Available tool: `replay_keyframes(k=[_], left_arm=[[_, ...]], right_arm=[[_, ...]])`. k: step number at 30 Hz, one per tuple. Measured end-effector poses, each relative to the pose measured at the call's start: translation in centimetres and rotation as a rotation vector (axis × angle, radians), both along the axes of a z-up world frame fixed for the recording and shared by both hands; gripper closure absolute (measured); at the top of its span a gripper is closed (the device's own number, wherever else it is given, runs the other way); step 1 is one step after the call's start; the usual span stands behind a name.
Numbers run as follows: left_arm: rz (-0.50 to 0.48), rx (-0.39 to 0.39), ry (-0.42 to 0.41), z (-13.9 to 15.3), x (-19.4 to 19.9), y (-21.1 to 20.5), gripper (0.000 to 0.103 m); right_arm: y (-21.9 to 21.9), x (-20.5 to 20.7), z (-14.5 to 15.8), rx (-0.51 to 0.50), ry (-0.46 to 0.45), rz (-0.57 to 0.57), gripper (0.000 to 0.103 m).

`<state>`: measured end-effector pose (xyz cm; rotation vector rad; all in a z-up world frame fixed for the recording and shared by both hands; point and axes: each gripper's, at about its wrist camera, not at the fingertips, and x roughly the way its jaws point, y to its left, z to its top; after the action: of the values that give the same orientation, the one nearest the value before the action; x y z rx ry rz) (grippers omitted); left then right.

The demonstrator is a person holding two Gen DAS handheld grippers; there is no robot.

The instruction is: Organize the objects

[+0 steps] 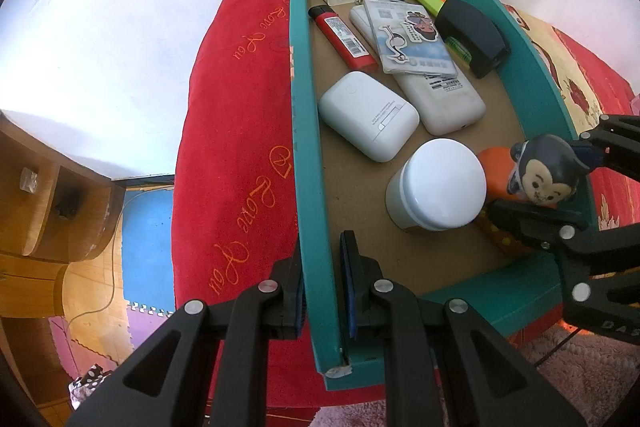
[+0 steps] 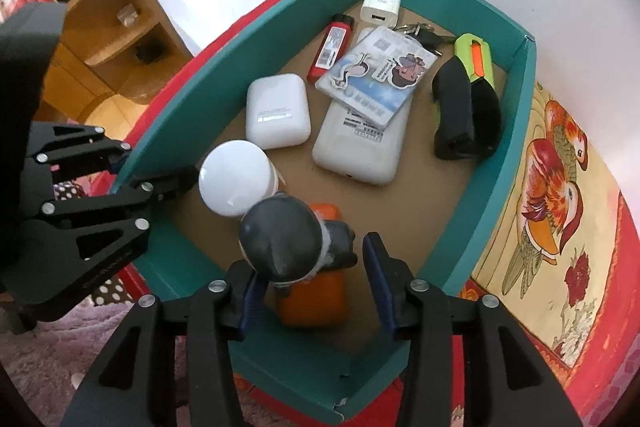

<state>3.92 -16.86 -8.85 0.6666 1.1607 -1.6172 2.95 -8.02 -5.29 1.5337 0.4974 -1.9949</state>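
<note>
- A monkey figurine with an orange body stands in the near corner of a teal box, touching a white jar.
- The right gripper straddles the figurine, jaws partly open; the right pad stands clear of it.
- The left gripper is clamped tight on the box's side wall.
- Beyond lie an earbud case, power bank, lighter and charger.

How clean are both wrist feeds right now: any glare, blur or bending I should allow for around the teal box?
Left wrist view: sharp, the wall blown out white, the teal box bowed by the fisheye. Right wrist view: box contents sharp, the monkey figure slightly soft up close, the white jar lid glaring, box walls curved.
</note>
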Motion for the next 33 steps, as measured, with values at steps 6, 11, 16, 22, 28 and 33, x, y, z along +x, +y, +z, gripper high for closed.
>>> replay_keyframes(k=[6, 11, 16, 22, 28, 33], left_arm=[[-0.004, -0.005, 0.003, 0.0, 0.0, -0.1, 0.091], [-0.007, -0.010, 0.010, -0.1, 0.0, 0.0, 0.091], [-0.014, -0.017, 0.022, -0.1, 0.1, 0.0, 0.091], [-0.023, -0.023, 0.036, -0.2, 0.2, -0.1, 0.091], [-0.015, -0.022, 0.027, -0.2, 0.2, -0.3, 0.089], [0.032, -0.008, 0.024, 0.1, 0.3, 0.0, 0.088]], right_arm=[[1.1, 0.5, 1.0, -0.022, 0.015, -0.017, 0.049], [1.6, 1.1, 2.2, -0.062, 0.038, -0.052, 0.041], [3.0, 1.6, 3.6, -0.094, 0.069, -0.107, 0.040], [3.7, 2.4, 4.5, -0.134, 0.113, -0.191, 0.040], [4.9, 2.8, 4.8, -0.171, 0.118, -0.230, 0.040], [5.9, 2.3, 4.4, -0.205, 0.109, -0.227, 0.040]])
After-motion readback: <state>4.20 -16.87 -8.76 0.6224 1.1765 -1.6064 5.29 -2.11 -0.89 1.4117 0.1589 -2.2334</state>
